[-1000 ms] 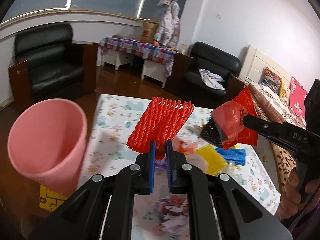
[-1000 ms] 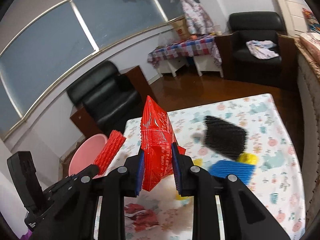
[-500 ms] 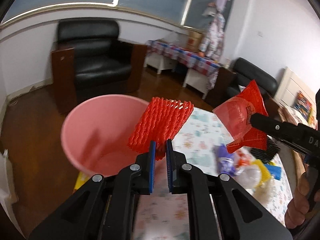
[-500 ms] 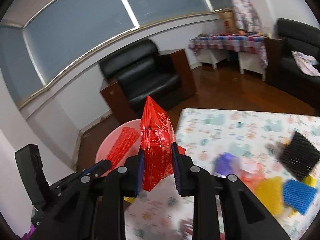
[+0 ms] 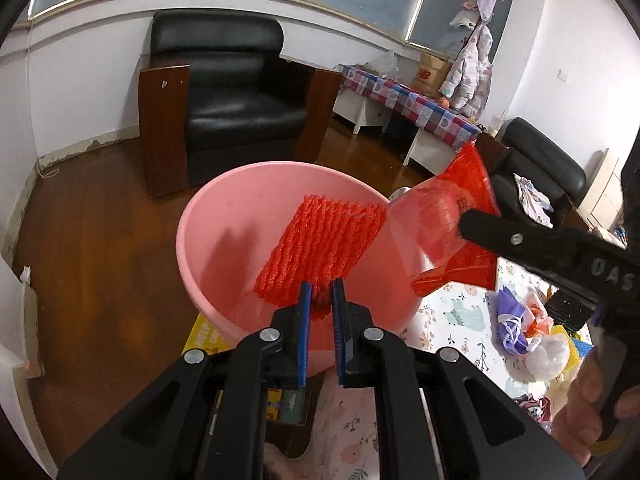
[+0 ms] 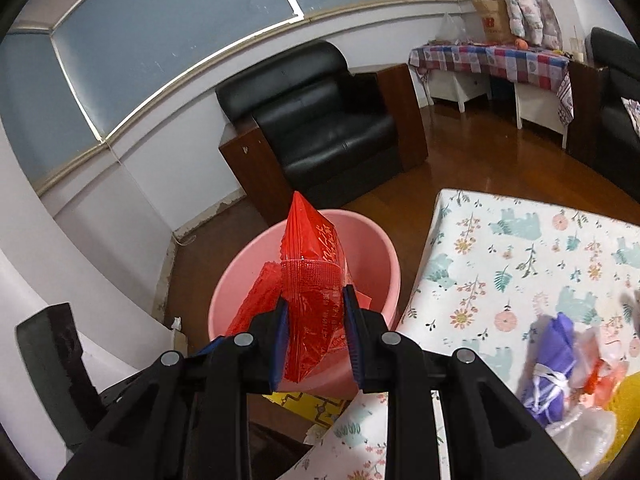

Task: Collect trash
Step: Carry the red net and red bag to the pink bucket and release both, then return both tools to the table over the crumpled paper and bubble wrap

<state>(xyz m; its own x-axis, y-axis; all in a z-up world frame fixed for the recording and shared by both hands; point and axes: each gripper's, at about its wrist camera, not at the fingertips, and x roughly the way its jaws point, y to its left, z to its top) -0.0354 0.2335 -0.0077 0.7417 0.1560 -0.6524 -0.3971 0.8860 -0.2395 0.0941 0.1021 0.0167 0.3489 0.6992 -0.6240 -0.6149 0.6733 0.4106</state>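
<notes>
The left hand-held gripper [image 5: 319, 307] pinches a red foam net sleeve [image 5: 322, 249] over the round pink plastic bin [image 5: 208, 240]. The right hand-held gripper [image 6: 315, 312] squeezes a shiny red snack wrapper [image 6: 314, 276] above it too.

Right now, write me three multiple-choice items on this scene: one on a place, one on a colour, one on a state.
1. Where is the red foam net?
A. flat on the table
B. in front of the pink bin's opening
C. on the armchair

2. What colour is the bin?
A. pink
B. blue
C. black

3. What is the right gripper doing?
A. standing empty
B. gripping a purple bag
C. gripping a red plastic wrapper

Answers:
1 B: the left gripper holds the net up in front of the bin's mouth.
2 A: its rim and inner wall show pink in both views.
3 C: the wrapper stands pinched between its blue pads.
</notes>
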